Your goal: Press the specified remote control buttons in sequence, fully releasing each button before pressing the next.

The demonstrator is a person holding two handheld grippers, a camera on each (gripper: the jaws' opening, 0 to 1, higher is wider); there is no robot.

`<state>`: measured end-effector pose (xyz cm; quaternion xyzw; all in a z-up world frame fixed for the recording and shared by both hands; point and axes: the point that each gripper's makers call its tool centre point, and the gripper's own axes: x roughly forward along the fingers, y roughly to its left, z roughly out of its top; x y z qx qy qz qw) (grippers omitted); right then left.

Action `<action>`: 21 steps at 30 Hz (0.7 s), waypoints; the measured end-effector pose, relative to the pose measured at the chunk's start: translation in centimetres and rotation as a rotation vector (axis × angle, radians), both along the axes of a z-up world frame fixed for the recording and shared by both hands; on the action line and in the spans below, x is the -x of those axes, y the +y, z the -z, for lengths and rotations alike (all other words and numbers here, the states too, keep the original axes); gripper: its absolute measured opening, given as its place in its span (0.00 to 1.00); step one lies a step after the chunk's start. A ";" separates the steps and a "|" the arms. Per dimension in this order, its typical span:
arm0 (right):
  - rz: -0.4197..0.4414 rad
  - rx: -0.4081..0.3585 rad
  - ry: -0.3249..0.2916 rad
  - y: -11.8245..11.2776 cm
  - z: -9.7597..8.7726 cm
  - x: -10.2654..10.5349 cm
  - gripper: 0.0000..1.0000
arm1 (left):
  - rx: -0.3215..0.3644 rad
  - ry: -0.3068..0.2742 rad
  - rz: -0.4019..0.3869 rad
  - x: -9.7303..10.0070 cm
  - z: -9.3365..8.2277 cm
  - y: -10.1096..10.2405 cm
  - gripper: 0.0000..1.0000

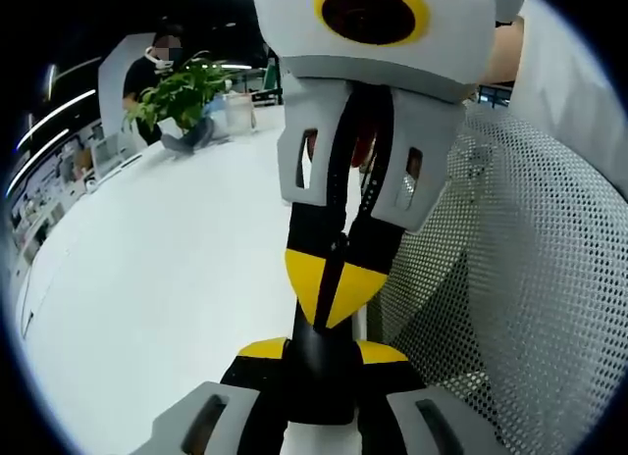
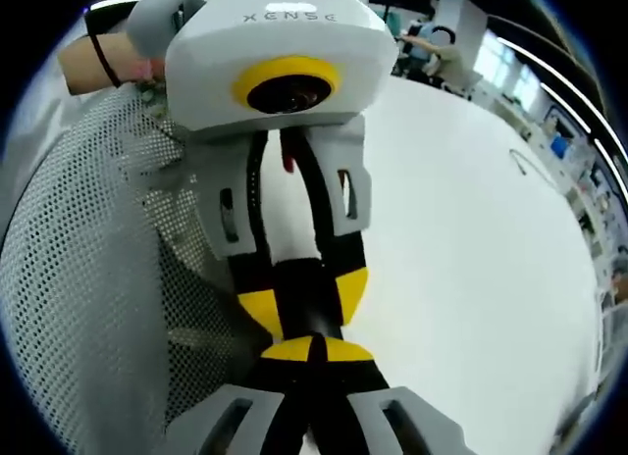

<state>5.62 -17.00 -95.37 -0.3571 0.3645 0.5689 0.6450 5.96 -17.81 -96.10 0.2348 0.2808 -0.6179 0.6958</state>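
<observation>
A slim black remote control (image 1: 319,377), seen end-on, sits between the yellow tips of my left gripper (image 1: 322,350), which is shut on it. My right gripper (image 1: 334,288) comes down from above, jaws shut, its yellow tips touching the remote's upper face. In the right gripper view, my right gripper (image 2: 309,349) is shut, with its tips against the remote (image 2: 312,316). My left gripper (image 2: 306,298) faces it and clamps the remote from both sides. The buttons are hidden.
A white table (image 1: 147,278) (image 2: 471,229) spreads out beneath both grippers. A grey mesh chair back (image 1: 530,278) (image 2: 88,278) stands close beside them. A potted plant (image 1: 182,92) and a seated person are at the table's far end. A hand (image 2: 98,58) holds the left gripper.
</observation>
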 end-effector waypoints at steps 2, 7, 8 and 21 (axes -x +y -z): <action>-0.041 -0.002 -0.004 0.1 0.0 0.1 0.00 | -0.001 -0.002 -0.001 0.0 0.0 0.0 0.24; -0.173 0.037 -0.085 0.1 0.1 -0.1 0.00 | 0.002 -0.004 -0.008 0.0 0.0 0.0 0.24; -0.180 0.045 -0.092 0.1 0.2 -0.1 0.00 | 0.004 -0.004 -0.011 0.0 0.0 0.0 0.24; -0.180 0.031 -0.156 0.2 0.1 -0.1 0.00 | -0.032 -0.003 -0.032 -0.1 -0.1 -0.2 0.25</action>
